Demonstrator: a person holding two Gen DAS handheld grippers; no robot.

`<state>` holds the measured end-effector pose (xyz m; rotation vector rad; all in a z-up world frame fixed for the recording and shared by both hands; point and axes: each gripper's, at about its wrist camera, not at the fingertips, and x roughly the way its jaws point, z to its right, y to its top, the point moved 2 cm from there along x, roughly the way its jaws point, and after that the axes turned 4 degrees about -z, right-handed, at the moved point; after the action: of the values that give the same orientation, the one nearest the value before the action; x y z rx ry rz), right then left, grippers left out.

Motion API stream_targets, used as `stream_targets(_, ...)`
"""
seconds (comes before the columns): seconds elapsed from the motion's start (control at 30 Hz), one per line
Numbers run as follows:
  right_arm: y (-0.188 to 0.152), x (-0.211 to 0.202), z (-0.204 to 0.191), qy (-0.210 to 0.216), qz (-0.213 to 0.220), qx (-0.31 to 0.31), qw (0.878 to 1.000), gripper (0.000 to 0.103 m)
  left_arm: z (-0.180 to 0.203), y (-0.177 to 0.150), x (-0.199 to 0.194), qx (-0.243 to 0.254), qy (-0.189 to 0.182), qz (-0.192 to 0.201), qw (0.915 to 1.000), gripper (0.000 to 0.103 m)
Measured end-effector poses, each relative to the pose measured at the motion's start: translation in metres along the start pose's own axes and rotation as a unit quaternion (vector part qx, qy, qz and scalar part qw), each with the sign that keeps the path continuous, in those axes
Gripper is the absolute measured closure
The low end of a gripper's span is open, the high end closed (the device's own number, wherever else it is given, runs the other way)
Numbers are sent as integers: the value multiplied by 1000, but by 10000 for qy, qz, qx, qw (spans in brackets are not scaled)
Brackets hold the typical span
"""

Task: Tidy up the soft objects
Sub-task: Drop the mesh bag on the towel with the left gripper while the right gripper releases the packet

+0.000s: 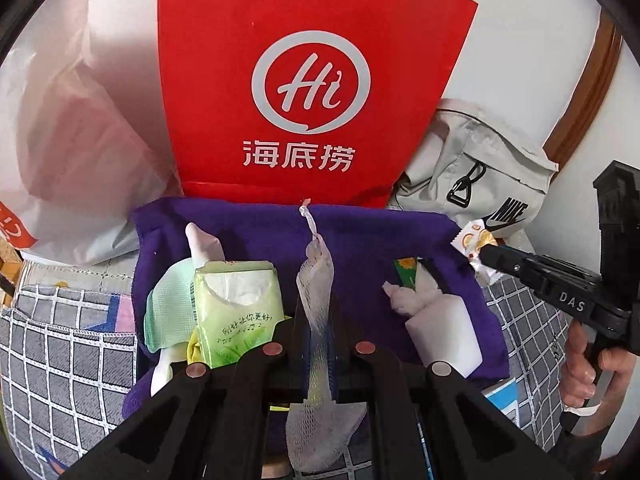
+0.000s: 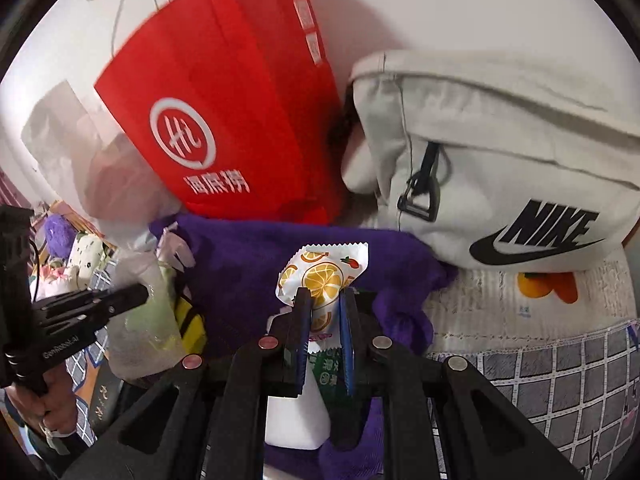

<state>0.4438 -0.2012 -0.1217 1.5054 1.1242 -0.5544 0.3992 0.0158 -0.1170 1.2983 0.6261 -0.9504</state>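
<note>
A purple towel (image 1: 360, 240) lies spread on the checked bed cover. On it sit a green tissue pack (image 1: 236, 308), a pale green cloth (image 1: 168, 312) and a white packet with crumpled tissue (image 1: 440, 324). My left gripper (image 1: 316, 320) is shut on a white mesh net bag (image 1: 318, 280) that hangs between its fingers. My right gripper (image 2: 326, 300) is shut on an orange-print snack packet (image 2: 320, 276), held above the towel (image 2: 240, 264). The right gripper also shows in the left wrist view (image 1: 486, 250) over the towel's right edge.
A red Haidilao bag (image 1: 312, 80) stands behind the towel against the wall. A translucent plastic bag (image 1: 72, 140) sits to its left, a grey Nike bag (image 2: 500, 152) to its right. The grey checked bed cover (image 1: 60, 360) surrounds the towel.
</note>
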Motion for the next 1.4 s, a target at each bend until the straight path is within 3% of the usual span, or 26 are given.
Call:
stream_targets(0.53, -11, 46, 2, 51, -438, 24, 9990, 87, 5, 4, 33, 23, -7, -222, 9998, 96)
stream_targets(0.77, -15, 58, -7, 95, -591, -70, 9982, 78, 6, 4, 39, 17, 1, -258, 9997, 95)
stream_targets(0.87, -15, 59, -11, 114, -595, -137, 9981, 74, 4, 6, 39, -46, 14, -244, 9997, 71)
stream_targets(0.9, -15, 59, -12, 123, -605, -159, 9980, 68, 5, 6, 38, -55, 15, -210, 9998, 63)
stream_targets(0.97, -14, 57, -14, 59, -549, -175, 9983, 57, 5, 7, 34, -72, 28, -116, 9999, 60)
stream_targets(1.03, -12, 53, -15, 52, -497, -159, 9986, 54, 4, 8, 29, -95, 102, -88, 9999, 50)
stream_targets(1.13, -9, 42, -18, 11, -388, -138, 9992, 52, 4, 10, 20, -108, 197, 5, 9997, 48)
stream_targets(1.23, -7, 25, -21, -72, -208, -94, 9997, 43, 5, 10, 6, -97, 240, 50, 9997, 48)
stream_targets(1.3, -8, 10, -24, -149, -74, -48, 9998, 31, 5, 8, -6, -126, 295, 121, 9994, 48)
stream_targets(1.4, -14, -15, -35, -286, 80, -116, 9995, 27, 5, 5, -27, -156, 321, 190, 9992, 44)
